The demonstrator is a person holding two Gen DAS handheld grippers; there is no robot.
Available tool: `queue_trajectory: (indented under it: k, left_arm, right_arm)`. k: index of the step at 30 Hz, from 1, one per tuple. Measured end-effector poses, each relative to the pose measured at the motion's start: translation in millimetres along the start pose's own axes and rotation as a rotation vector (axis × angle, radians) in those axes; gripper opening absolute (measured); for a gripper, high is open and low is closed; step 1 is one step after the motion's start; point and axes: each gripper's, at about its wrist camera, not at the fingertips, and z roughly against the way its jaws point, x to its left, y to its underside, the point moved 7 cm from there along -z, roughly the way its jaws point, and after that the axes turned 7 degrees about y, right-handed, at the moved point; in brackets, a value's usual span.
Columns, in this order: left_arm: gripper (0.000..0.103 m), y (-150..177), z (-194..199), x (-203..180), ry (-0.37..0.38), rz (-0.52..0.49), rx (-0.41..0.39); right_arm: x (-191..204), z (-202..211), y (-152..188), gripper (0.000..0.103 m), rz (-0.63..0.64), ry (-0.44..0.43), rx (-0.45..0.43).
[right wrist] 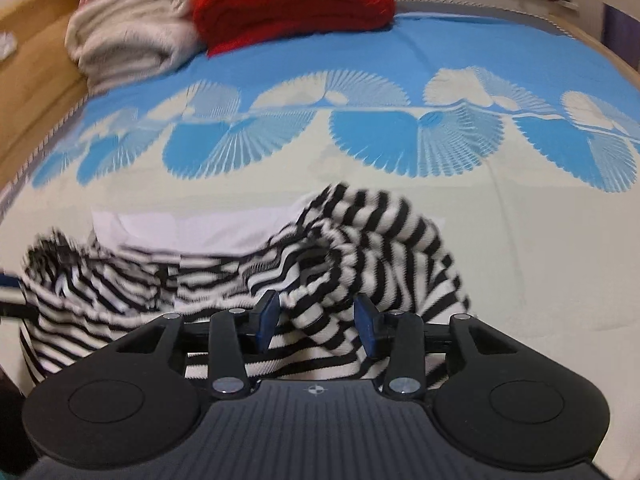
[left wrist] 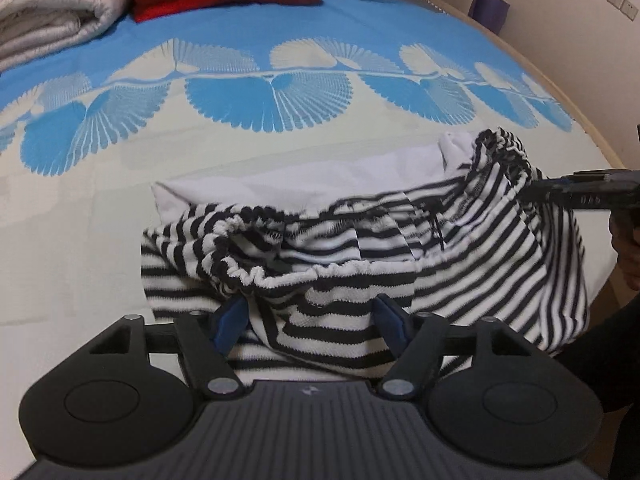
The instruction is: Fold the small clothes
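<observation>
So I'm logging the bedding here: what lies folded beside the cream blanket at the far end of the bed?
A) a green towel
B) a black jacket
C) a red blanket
C: a folded red blanket lies right next to the cream blanket, touching it, on the blue part of the bedspread.

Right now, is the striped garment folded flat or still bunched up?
Bunched, not folded. The striped garment is crumpled and lifted off the bedspread, its elastic waistband gathered, with cloth between the fingers of the left claw and right claw.
</observation>
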Motion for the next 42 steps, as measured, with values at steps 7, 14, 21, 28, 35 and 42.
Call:
queue_trajectory:
  k: [7, 14, 21, 28, 35, 42]
  left_arm:
    - [0.018, -31, -11, 10, -0.016, 0.038, -0.047]
    - [0.008, -75, -5, 25, -0.048, 0.108, -0.209]
    - [0.008, -118, -9, 27, -0.077, 0.089, -0.360]
    - [0.013, -111, -85, 51, -0.161, 0.185, -0.067]
    - [0.056, -110, -69, 73, -0.025, 0.319, -0.062]
    - [0.059, -85, -13, 124, 0.050, 0.549, -0.193]
  right_arm:
    - [17, -27, 6, 0.041, 0.196, 0.067, 0.053]
    - [7, -18, -29, 0.007, 0.111, 0.047, -0.063]
    - [-26, 8, -92, 0.006, -0.182, 0.061, -0.354]
    - [-28, -46, -101, 0.007, -0.232, 0.174, -0.222]
    - [-27, -100, -78, 0.015, -0.172, 0.206, 0.026]
    - [-66, -48, -87, 0.029, -0.311, 0.121, -0.148]
